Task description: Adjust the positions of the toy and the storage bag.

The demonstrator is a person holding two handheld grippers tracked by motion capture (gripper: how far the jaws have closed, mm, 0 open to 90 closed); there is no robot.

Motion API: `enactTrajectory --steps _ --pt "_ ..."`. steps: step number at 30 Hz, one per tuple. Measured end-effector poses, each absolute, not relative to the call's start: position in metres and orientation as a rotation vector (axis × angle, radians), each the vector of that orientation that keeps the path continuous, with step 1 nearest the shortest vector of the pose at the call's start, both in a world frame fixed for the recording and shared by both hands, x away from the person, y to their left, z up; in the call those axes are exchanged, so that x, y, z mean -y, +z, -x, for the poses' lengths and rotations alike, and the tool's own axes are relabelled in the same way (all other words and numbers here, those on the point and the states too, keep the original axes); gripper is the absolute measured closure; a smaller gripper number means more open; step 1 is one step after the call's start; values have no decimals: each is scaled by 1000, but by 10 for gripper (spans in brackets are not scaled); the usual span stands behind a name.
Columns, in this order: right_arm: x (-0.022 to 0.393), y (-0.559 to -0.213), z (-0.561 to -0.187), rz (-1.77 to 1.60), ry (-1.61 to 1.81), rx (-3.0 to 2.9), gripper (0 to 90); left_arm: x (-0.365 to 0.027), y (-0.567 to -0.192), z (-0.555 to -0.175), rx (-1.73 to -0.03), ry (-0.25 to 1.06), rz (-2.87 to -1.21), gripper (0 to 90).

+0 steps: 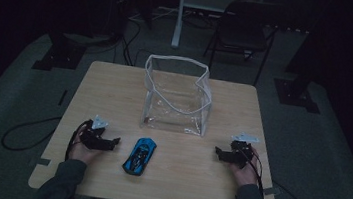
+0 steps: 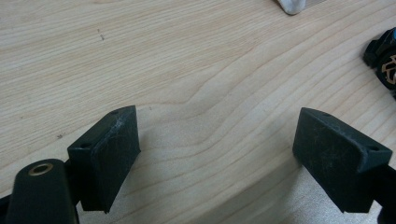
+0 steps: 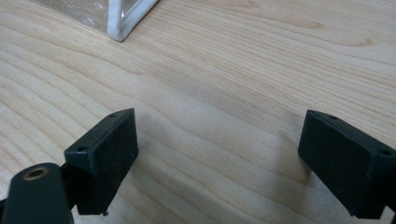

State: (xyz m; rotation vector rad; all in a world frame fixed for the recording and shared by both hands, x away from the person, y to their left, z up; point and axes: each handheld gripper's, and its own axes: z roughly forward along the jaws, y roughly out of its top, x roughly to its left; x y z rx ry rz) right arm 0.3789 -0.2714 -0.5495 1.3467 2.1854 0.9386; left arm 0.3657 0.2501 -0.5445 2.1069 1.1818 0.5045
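Both tools, left tool [image 1: 115, 141] and right tool [image 1: 217, 151], wide open and empty; risk of blue toy car [image 1: 140, 155] rolling away across bench [image 1: 105, 86] under off-centre grasp.

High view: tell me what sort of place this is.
Probably a dim lab or recording room, not a home: a small wooden table on grey carpet, a folding chair behind it, dark stand bases and loose cables on the floor.

Toy car [image 1: 140, 155] bright blue with black parts. Bag [image 1: 177, 96] clear, white trim on edges. Table [image 1: 115, 87] light wood, wavy grain lines. Left gripper [image 1: 110, 142] and right gripper [image 1: 220, 153] black.
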Motion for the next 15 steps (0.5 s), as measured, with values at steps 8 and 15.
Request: enactTrajectory --steps 8,15 --pt "271 -549 -375 -1323 945 -2208 115 -250 -544 -366 -1182 505 -2106 151" --pt "270 -548 -375 -1309 947 -2226 200 -251 -541 -365 -1193 494 -2120 229"
